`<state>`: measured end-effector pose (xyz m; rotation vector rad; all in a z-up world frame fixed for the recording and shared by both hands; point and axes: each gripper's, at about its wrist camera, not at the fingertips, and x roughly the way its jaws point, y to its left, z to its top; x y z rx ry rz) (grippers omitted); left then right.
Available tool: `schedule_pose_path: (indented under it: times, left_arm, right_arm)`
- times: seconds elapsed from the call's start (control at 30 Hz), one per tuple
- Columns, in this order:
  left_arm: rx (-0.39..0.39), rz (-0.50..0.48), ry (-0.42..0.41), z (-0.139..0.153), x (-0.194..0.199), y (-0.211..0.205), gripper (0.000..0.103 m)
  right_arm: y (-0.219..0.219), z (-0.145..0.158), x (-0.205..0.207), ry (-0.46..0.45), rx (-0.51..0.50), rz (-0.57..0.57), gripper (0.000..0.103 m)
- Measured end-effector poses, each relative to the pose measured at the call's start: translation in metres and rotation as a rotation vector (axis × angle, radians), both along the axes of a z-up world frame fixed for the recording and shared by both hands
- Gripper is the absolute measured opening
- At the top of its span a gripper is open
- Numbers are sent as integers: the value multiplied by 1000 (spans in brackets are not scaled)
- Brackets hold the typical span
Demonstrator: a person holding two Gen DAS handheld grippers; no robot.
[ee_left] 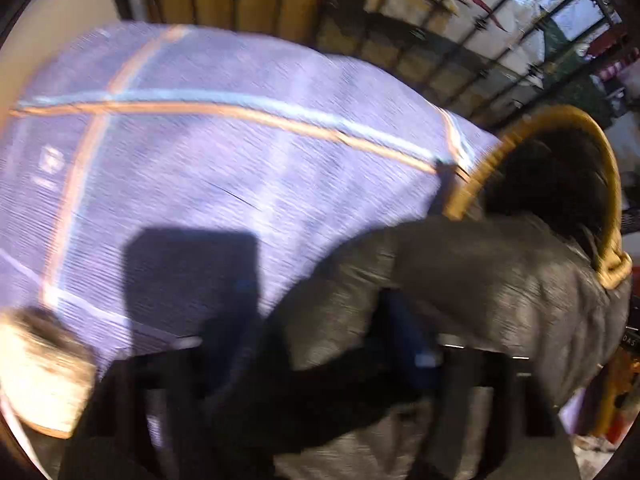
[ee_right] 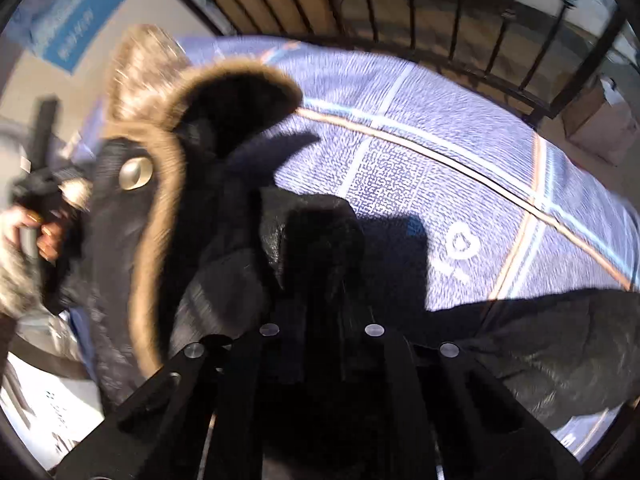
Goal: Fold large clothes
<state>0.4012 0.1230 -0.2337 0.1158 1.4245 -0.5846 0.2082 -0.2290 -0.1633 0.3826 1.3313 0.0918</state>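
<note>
The right gripper [ee_right: 320, 248] is standing closed on a fold of the dark padded coat [ee_right: 224, 280], its two black fingers pinching the shiny fabric close in front of the lens, so that the cloth is bunching up around them. The left gripper [ee_left: 304, 336] is sitting low in its own view, mostly in shadow and blurred; the coat [ee_left: 460, 280] is draping over and between its fingers, and it appears to be clamped on that fabric, though how far the jaws are closed is hard to read.

The coat is hanging lifted above a bed covered with a lilac bedspread [ee_right: 460, 168] crossed by orange and pale blue stripes. Its fur-trimmed hood [ee_right: 168, 120] is opening toward the right camera, with a tan fur edge running around the dark lining and a round metal snap button [ee_right: 136, 174] showing just beside that trim. In the left view the same hood [ee_left: 560, 168] is lying to the right, its tan rim arching over black lining.

At the left edge of the right view, the person's left hand [ee_right: 44, 232] is gripping the handle of the other tool. A black metal railing [ee_right: 500, 20] is standing behind the bed, and a blue banner [ee_right: 80, 12] is hanging on the wall.
</note>
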Motion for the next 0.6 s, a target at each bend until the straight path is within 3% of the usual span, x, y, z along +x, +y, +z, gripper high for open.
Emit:
schedule_pose_path:
  times: [0.07,0.17,0.23,0.33,0.4,0.47,0.5,0.53,0.57,0.6]
  left_arm:
    - [15,-49,-57,12,-19,-13,32]
    - [-89,-96,-99,53,-43,-13,20]
    - [-158,-107,-184,99,-59,-1,19]
    - [-272,-48,-294,165,-75,30,19]
    - [-280,4,-369,182,-84,39,19]
    - [-286,75,-405,179,-83,53,24]
    - [-293,128,-372,167,-76,57,28]
    - [-235,174,-326,149,-68,53,57]
    - [-153,204,-297,134,-61,45,72]
    - [-110,207,-273,119,-54,37,73]
  right_arm:
    - [-11,22,-21,-57,46,-88,10]
    - [-20,68,-48,-150,49,-175,9]
    - [-23,107,-70,-246,33,-214,9]
    - [-24,169,-114,-440,-15,-291,9]
    - [-24,193,-128,-543,-113,-298,9]
    - [-14,189,-138,-598,-279,-252,10]
    - [-19,172,-136,-577,-284,-243,13]
    - [-30,151,-130,-529,-254,-256,23]
    - [-42,124,-120,-430,-252,-304,36]
    - [-56,96,-111,-302,-299,-390,71]
